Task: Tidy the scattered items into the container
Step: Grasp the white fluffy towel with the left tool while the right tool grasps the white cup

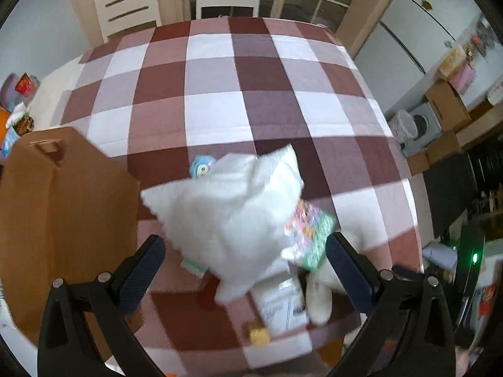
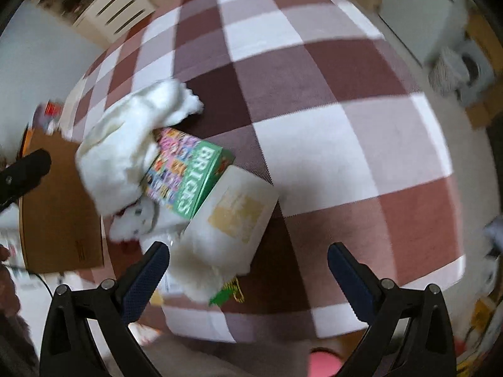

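A pile of items lies on the checked tablecloth (image 1: 220,72). On top is a white fluffy plush (image 1: 229,213), partly covering a green "BRICKS" box (image 1: 309,235). A white packet (image 1: 279,301), a small yellow piece (image 1: 259,336) and a blue toy (image 1: 201,166) lie around it. The brown cardboard box (image 1: 63,220) stands to the left. My left gripper (image 1: 248,267) is open, its fingers on either side of the pile's near end. My right gripper (image 2: 248,257) is open just in front of the white packet (image 2: 239,213), the green box (image 2: 195,179) and the plush (image 2: 125,147).
Two white chairs (image 1: 125,0) stand at the table's far edge. The table's right edge (image 1: 408,188) drops to a floor with cardboard boxes (image 1: 446,106). In the right wrist view, the cardboard box (image 2: 59,213) is at the left and a small green item (image 2: 226,295) lies under the packet.
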`<state>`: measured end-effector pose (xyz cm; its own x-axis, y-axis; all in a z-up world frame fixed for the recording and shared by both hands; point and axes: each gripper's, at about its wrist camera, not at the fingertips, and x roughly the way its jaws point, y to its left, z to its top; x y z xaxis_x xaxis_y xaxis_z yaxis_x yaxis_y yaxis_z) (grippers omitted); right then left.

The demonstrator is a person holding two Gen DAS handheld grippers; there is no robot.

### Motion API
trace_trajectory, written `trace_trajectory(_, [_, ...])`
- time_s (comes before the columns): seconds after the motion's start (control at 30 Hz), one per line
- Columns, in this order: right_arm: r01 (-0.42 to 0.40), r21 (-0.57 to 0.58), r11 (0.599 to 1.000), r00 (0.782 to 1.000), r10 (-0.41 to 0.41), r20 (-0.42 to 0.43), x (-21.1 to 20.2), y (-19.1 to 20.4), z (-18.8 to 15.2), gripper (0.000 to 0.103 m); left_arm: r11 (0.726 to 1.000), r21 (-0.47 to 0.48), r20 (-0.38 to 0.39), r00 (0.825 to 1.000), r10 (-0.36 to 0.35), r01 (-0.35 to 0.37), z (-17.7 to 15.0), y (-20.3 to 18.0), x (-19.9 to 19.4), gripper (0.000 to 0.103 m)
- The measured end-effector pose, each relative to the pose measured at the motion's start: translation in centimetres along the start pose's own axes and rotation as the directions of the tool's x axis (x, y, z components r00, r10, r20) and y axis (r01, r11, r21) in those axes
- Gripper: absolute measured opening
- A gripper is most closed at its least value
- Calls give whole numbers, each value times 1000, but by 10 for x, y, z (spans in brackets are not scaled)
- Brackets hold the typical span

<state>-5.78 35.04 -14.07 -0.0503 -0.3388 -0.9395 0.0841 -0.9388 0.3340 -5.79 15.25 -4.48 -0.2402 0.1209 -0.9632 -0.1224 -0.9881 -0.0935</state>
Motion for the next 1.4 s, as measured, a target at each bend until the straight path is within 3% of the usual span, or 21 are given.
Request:
trace_trajectory(0.1, [-27, 66, 997, 999, 30, -42, 24, -6, 8, 103, 999, 0, -23, 999, 41, -41, 8, 1, 28, 102])
trace_trajectory(0.17, [-21, -6, 1000, 996, 21, -92, 37, -6, 11, 103, 999, -7, -63, 997, 46, -47, 11, 5, 48, 102])
trace_trajectory(0.37, [-56, -14, 998, 981, 52, -188, 67, -2, 12, 102, 999, -15, -108, 993, 45, -47, 13, 13, 85, 102])
trace_trajectory(0.47, [-44, -37, 998, 981, 36, -193, 74, 4, 10, 101, 999, -29, -153, 988, 38, -43, 13, 18, 103, 102])
trace_trajectory(0.53, [-61, -62, 996, 983, 50, -178, 72, 10, 9, 94, 998, -50, -159, 987, 24, -32, 14, 22, 108, 103])
trace_trajectory(0.63, [-112, -99, 989, 980, 93, -176, 68, 17, 7, 71, 998, -70, -169, 986, -11, -1, 18, 27, 113, 102])
trace_trajectory(0.73, [-99, -131, 987, 986, 79, -149, 63, 22, 4, 67, 995, -86, -179, 982, -57, 42, 21, 30, 116, 89])
trace_trajectory(0.77, [-90, -138, 986, 988, 70, -139, 61, 24, 4, 67, 994, -92, -179, 981, -70, 54, 22, 31, 115, 85])
trace_trajectory(0.83, [-72, -140, 987, 991, 55, -120, 55, 25, 2, 67, 994, -85, -179, 981, -80, 66, 24, 31, 110, 67])
trace_trajectory(1.03, [-81, -130, 988, 993, 69, -95, 32, 20, 9, 67, 989, -103, -149, 981, -125, 111, 23, 37, 85, 39])
trace_trajectory(1.1, [-83, -150, 985, 994, 71, -89, 25, 15, 24, 67, 985, -109, -125, 981, -148, 135, 24, 37, 71, 38])
trace_trajectory(1.4, [-75, -177, 981, 997, 71, -31, -5, 29, 29, 67, 976, -68, -31, 978, -208, 206, 21, 44, -5, 38])
